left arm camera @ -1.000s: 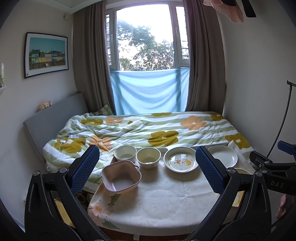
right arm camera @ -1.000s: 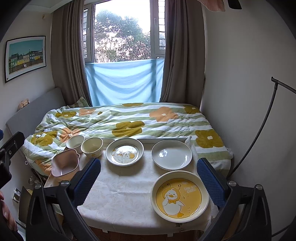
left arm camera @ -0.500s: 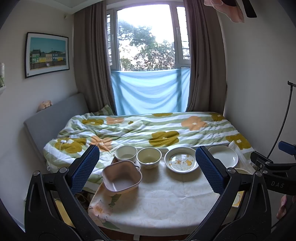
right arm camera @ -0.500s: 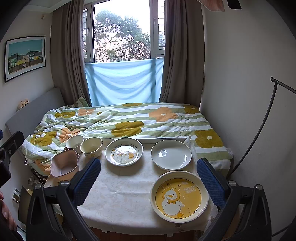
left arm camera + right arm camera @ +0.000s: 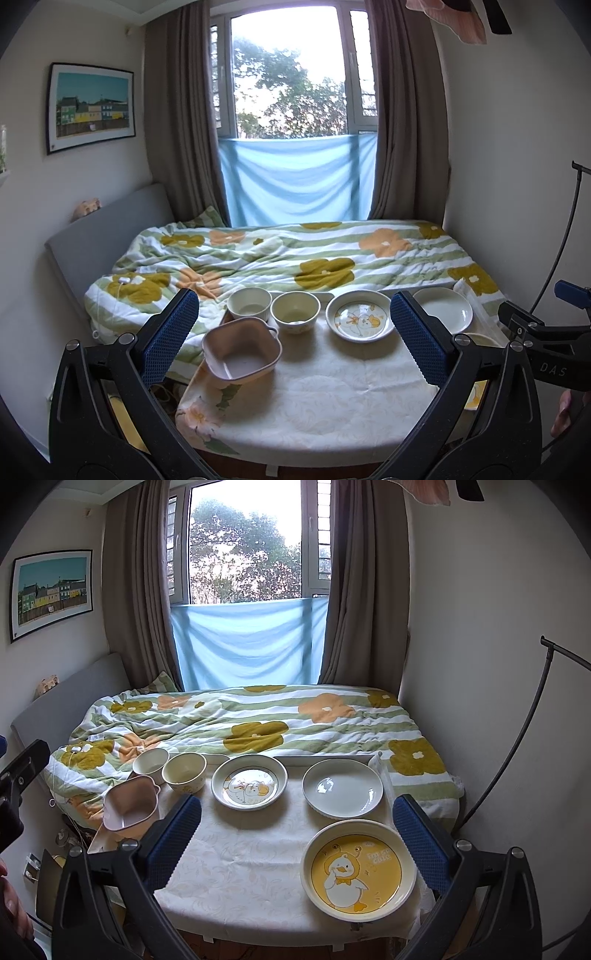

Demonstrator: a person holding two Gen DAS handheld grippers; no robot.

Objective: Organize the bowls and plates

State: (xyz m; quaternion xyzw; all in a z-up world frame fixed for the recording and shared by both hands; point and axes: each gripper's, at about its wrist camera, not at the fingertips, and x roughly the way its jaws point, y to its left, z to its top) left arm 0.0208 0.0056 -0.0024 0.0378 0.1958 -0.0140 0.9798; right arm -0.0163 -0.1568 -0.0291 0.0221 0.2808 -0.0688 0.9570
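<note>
On the table stand a pink square bowl, a white bowl, a cream bowl, a duck-print deep plate, a plain white plate and a yellow duck plate. My left gripper hovers open before the table's left half, holding nothing. Over the near right, my right gripper is open and holds nothing; the yellow plate lies between its fingers in the view.
A bed with a flowered quilt lies right behind the table. The table's edges are close on all sides. A dark curved stand leans by the right wall. A person's hand shows at the right edge.
Both views have shifted very slightly; the dishes have not moved and both grippers stay open.
</note>
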